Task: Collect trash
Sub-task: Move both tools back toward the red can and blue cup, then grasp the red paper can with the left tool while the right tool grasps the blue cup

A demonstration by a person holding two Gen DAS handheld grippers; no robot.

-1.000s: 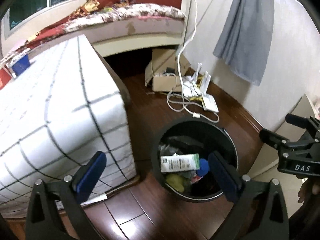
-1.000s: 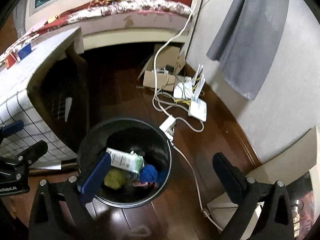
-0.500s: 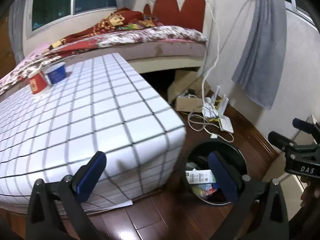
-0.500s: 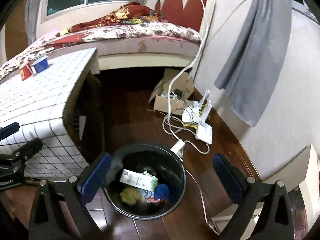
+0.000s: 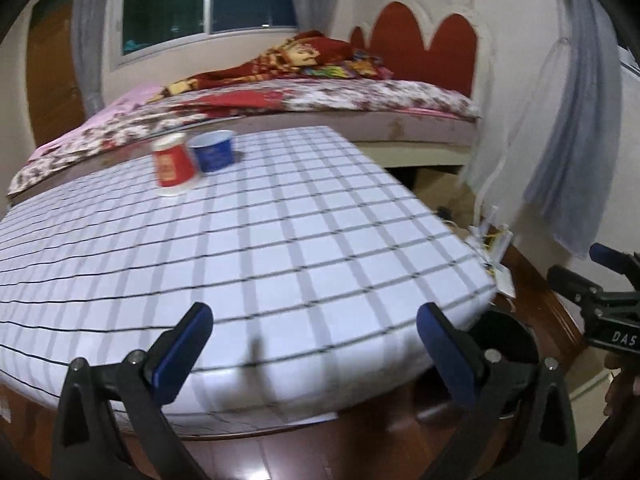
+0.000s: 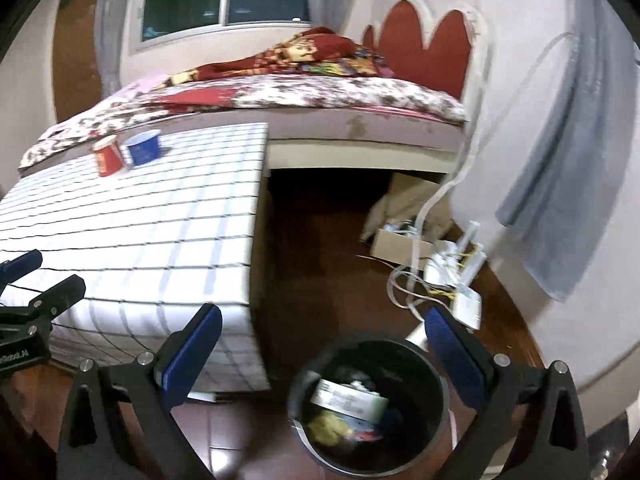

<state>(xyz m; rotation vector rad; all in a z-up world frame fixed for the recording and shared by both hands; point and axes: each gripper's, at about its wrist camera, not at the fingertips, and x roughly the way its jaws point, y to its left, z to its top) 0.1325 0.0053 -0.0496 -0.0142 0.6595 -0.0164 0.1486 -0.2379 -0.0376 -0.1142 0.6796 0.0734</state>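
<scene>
Cups: red cup (image 5: 173, 168) touching blue cup (image 5: 212, 155), on checked table (image 5: 280, 248), far ahead-left of both grippers.
L gripper (image 5: 314, 348): fingers wide apart, nothing held, over table's near edge.
Bin (image 6: 366, 404): black, on floor w/ trash inside, just below R gripper.
R gripper (image 6: 324, 348): fingers apart, nothing held.

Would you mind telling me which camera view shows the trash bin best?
The right wrist view: the trash bin sits in plain sight with its opening and the litter inside visible. The left wrist view shows only a dark sliver of it behind the checkered table's corner.
</scene>
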